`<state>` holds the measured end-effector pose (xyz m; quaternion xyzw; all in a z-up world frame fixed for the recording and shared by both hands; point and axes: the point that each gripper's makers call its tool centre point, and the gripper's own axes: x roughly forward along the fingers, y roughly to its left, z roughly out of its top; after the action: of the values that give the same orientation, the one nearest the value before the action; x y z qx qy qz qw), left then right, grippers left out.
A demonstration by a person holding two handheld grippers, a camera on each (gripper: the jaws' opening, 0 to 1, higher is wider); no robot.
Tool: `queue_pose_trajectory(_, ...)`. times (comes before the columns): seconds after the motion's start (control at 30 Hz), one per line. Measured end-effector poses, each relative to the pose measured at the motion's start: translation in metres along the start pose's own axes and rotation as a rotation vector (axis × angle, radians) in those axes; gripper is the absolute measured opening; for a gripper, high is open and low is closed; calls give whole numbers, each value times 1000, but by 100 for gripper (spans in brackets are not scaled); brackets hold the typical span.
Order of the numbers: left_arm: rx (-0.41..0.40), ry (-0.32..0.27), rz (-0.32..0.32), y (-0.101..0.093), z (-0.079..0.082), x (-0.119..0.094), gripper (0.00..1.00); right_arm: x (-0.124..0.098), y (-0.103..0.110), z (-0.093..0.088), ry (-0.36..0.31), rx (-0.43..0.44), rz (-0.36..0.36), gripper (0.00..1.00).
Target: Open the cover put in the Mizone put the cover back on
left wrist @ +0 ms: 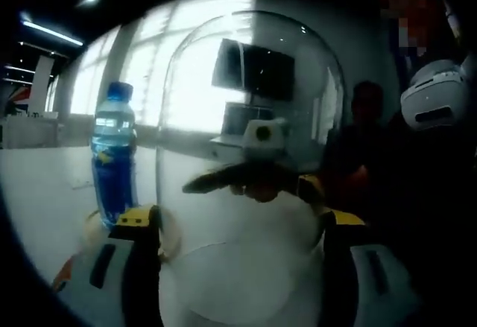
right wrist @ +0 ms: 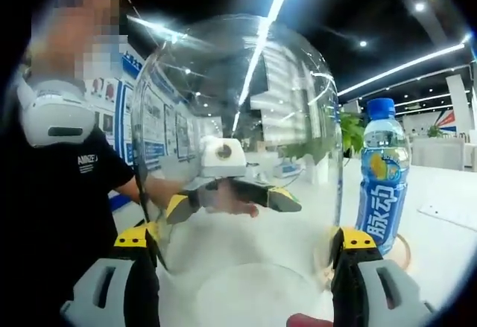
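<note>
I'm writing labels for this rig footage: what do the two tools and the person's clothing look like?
Each tool, left tool and right tool, has grey jaws with dark slots, black inner faces and yellow tips. The person wears a black short-sleeved shirt with small white lettering.

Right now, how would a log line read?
dome cover: held between both grippers | left gripper, right gripper: shut on cover | bottle: upright beside cover

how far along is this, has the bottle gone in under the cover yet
Done: the clear dome cover looks lifted off its spot. In hand: the left tongs and the right tongs both clamp it, one from each side. Left: the Mizone bottle stands outside the cover, on a round base, so the cover has yet to go back on over it.
</note>
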<state>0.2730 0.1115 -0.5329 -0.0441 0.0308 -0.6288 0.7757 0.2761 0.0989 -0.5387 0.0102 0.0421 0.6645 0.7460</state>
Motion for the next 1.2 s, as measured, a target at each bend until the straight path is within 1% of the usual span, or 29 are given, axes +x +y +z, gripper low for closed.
queue_pose_trajectory(0.07, -1, -4, 1, 0, 0, 0, 75, 0, 1, 0, -15, 0, 3, 90)
queue_pose_trajectory(0.2, 11, 8, -2, 0, 0, 0, 74, 0, 1, 0, -13, -2, 11, 90)
queue_pose_trajectory(0.37, 6, -1, -6, 2, 0, -1, 75, 2, 3, -1, 36, -7, 18, 90)
queue_pose_trajectory(0.5, 11, 3, -6, 2, -1, -1, 76, 1, 3, -3, 56, -9, 15, 90)
queue_pose_trajectory(0.67, 23, -4, 6, 2, -2, 1, 76, 1, 4, -3, 36, -9, 20, 90)
queue_pose_trajectory(0.73, 25, 2, 7, 2, -2, 1, 76, 1, 4, -2, 31, -10, 21, 90)
queue_pose_trajectory(0.93, 25, 4, -9, 0, -2, 2, 75, 2, 7, -2, 37, -12, 25, 90)
queue_pose_trajectory(1.03, 21, 6, -20, 1, -2, 2, 74, 1, 5, -3, 45, -13, 38, 90)
queue_pose_trajectory(1.1, 10, -1, -23, 4, -1, 3, 75, 1, 1, -3, 26, -10, 38, 90)
queue_pose_trajectory(1.2, -5, -10, -34, 3, 0, 3, 76, 2, 2, -1, 10, -9, 33, 90)
